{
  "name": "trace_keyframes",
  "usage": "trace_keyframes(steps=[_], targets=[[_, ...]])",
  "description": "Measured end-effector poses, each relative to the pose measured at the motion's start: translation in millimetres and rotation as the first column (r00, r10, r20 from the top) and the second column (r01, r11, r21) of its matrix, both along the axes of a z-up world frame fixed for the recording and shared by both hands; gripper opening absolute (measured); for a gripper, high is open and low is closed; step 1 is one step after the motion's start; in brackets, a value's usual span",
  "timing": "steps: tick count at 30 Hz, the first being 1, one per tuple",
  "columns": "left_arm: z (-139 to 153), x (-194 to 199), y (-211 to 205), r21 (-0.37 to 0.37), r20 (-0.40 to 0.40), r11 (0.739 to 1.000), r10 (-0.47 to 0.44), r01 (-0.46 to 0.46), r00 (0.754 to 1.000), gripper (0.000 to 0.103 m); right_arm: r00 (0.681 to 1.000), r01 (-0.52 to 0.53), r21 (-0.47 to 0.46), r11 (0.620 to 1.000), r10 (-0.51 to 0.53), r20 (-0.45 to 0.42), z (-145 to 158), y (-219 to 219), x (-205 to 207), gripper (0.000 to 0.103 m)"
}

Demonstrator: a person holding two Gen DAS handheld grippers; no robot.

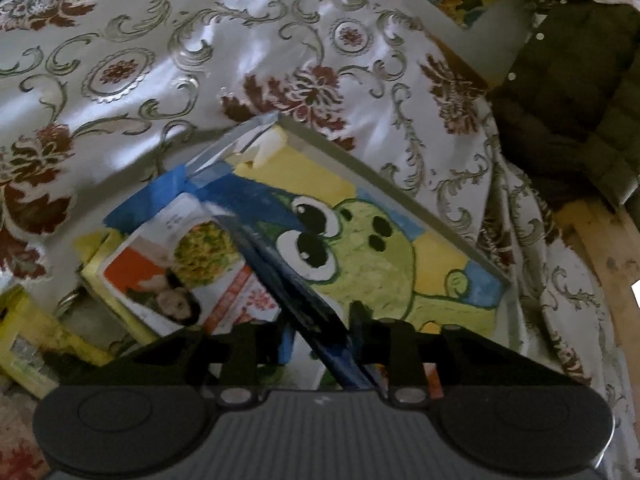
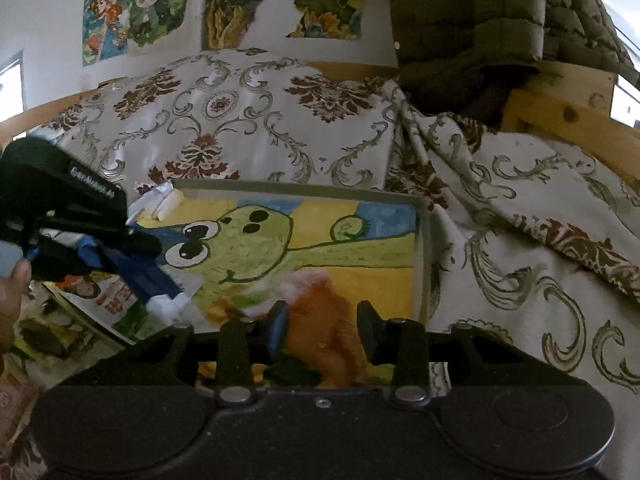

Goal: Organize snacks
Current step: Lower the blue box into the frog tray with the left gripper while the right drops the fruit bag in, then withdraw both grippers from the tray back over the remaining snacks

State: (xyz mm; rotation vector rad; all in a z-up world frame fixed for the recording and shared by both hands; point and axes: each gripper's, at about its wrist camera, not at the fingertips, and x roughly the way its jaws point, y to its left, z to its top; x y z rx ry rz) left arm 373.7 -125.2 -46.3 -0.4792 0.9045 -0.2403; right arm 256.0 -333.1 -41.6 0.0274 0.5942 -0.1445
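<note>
Two handheld grippers work over one shallow box (image 2: 424, 240) whose floor is painted with a green cartoon creature on yellow and blue. The box lies on a cloth (image 1: 160, 60) patterned with grey scrolls and dark red flowers.

The left gripper (image 1: 316, 332) reaches in from the box's left corner. One dark blue snack packet (image 1: 296, 280) runs diagonally between its fingers, lying close along the right finger (image 1: 358, 320), while the other finger sits behind its near end; whether the pads actually press it cannot be told from either view. In the right wrist view, the left gripper (image 2: 132, 256) appears at the left edge with the blue packet (image 2: 148, 280) projecting from its tip over the painted floor, and a person's hand (image 2: 12, 300) behind it.

The right gripper (image 2: 322, 326) hangs over the near part of the box. Its two fingers stand partly apart on either side of one orange packet (image 2: 320, 320), blurred, which lies in the box. Contact with the pads cannot be confirmed.

One white and orange snack bag (image 1: 180, 272), printed with yellow-green food and a figure, lies at the box's left end, partly over the rim. One dark olive quilted jacket (image 2: 480, 20) lies behind, beside a wooden frame (image 2: 568, 116). Two colourful drawings (image 2: 136, 4) hang on the wall.
</note>
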Motion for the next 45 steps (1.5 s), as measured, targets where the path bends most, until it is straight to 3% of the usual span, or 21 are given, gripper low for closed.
trace_keyframes(steps=[3,5,7,9,12,21,29,36,45], targets=[[-4,-4,2,0.014,-0.016,1.0,0.006,-0.006,1.0,0.049,1.0,0.011,0.013,1.0,-0.012,0.005,2,-5,-5,0.046],[-5,-8,4,0.023,-0.023,1.0,0.02,-0.02,1.0,0.063,1.0,0.021,0.018,1.0,-0.021,0.01,3,-7,-8,0.05],[-5,-12,7,0.023,-0.025,0.999,0.038,-0.038,0.999,0.083,0.999,0.029,0.033,0.999,-0.029,0.014,5,-9,-10,0.056],[-2,-18,10,0.029,-0.012,0.998,0.057,-0.057,0.998,0.094,0.999,0.033,0.044,0.998,-0.034,0.019,8,-10,-13,0.062],[6,-29,15,0.032,0.02,0.997,0.069,-0.07,0.997,0.101,0.999,0.032,0.047,0.998,-0.033,0.031,15,-8,-18,0.072],[30,-77,31,0.055,0.073,0.995,0.083,-0.087,0.994,0.103,0.995,0.036,0.092,0.995,-0.044,0.088,45,-3,-49,0.099],[56,-133,46,0.123,0.182,0.988,0.07,-0.093,0.981,0.103,0.991,0.016,0.108,0.994,-0.03,0.13,74,6,-95,0.102],[80,-185,59,0.125,0.238,0.989,0.052,-0.083,0.97,0.103,0.993,0.002,0.162,0.987,-0.02,0.114,93,17,-130,0.102],[107,-253,77,0.209,0.358,0.975,-0.003,-0.077,0.934,0.103,0.994,0.009,0.136,0.991,-0.023,0.107,100,38,-190,0.102]])
